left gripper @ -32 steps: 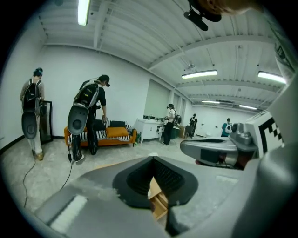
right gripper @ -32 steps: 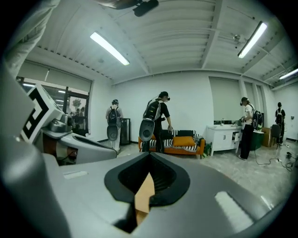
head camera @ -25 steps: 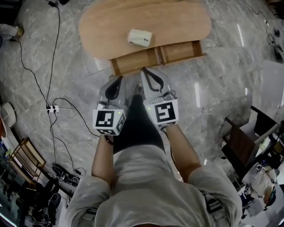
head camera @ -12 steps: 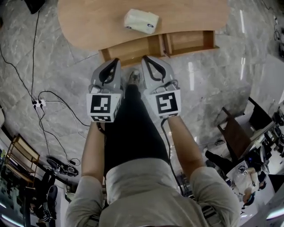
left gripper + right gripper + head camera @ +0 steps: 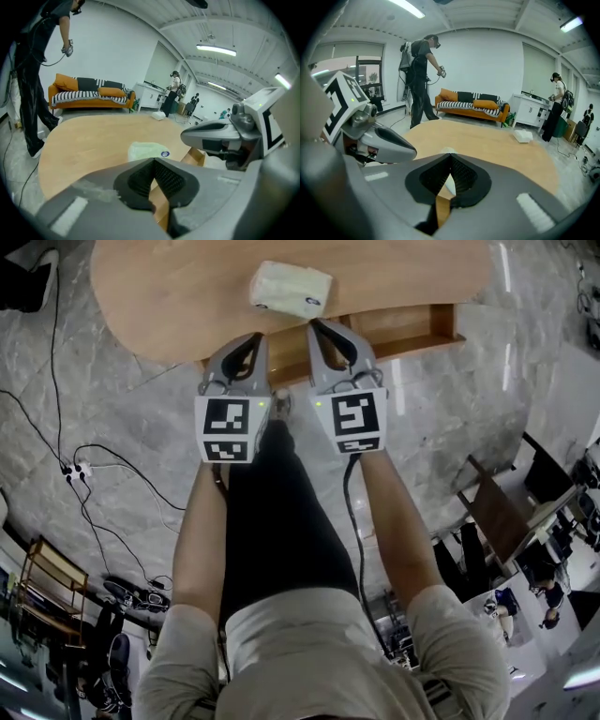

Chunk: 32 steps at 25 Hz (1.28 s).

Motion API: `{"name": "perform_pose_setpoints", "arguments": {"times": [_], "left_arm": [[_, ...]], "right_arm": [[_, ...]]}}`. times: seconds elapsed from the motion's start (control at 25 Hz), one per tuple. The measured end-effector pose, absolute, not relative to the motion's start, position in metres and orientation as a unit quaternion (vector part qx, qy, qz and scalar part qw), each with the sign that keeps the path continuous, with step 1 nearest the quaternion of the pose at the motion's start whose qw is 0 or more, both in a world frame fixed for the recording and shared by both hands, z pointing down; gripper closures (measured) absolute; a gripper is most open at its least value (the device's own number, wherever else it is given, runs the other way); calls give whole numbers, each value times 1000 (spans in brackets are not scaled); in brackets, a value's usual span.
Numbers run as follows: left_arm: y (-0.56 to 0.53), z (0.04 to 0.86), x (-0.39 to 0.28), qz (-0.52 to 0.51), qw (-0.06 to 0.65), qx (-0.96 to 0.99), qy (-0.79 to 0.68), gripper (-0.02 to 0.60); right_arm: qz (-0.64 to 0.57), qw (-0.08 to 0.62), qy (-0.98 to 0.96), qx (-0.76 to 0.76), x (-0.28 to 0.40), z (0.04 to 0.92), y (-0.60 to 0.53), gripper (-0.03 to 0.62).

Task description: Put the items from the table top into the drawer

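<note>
Both grippers have come down and forward since a second ago, and the wooden table (image 5: pixel 169 296) now fills the top of the head view. The left gripper (image 5: pixel 251 339) and right gripper (image 5: pixel 322 329) sit side by side, each with its jaws pressed together on nothing. Their tips show against the open drawer (image 5: pixel 412 324), which juts out under the table's near edge. A pale soft packet (image 5: pixel 291 289) lies on the tabletop just beyond the tips. Only the gripper views show the far side of the room. They take in a small white box (image 5: pixel 522 136) near the table's far edge, an orange striped sofa (image 5: pixel 471 104) and people standing about.
</note>
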<state>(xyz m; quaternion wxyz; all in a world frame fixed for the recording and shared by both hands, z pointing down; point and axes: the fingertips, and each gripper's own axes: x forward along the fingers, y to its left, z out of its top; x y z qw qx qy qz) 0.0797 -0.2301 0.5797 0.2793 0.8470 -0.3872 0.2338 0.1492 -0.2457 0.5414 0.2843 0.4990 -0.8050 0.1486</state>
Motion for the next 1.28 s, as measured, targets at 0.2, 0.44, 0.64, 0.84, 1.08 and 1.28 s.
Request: {"name": "perform_pose_setpoints", "arguments": {"times": [0.2, 0.44, 0.64, 0.84, 1.08, 1.28], "left_arm": [[-242, 592, 80, 241, 287, 844, -384, 561], [-241, 599, 73, 235, 310, 837, -385, 561], [-233, 607, 63, 255, 295, 836, -385, 561], [-223, 609, 58, 256, 303, 833, -385, 561], [-213, 616, 55, 253, 319, 827, -387, 561], [-207, 617, 46, 251, 325, 821, -397, 561]], "right_arm": [[154, 326, -786, 503, 160, 566, -264, 585], [140, 395, -779, 466, 169, 594, -282, 419], [94, 495, -767, 397, 174, 628, -285, 399], [101, 527, -758, 371, 176, 649, -287, 398], [102, 523, -760, 372, 171, 658, -289, 554], [82, 513, -777, 354, 155, 649, -279, 586]]}}
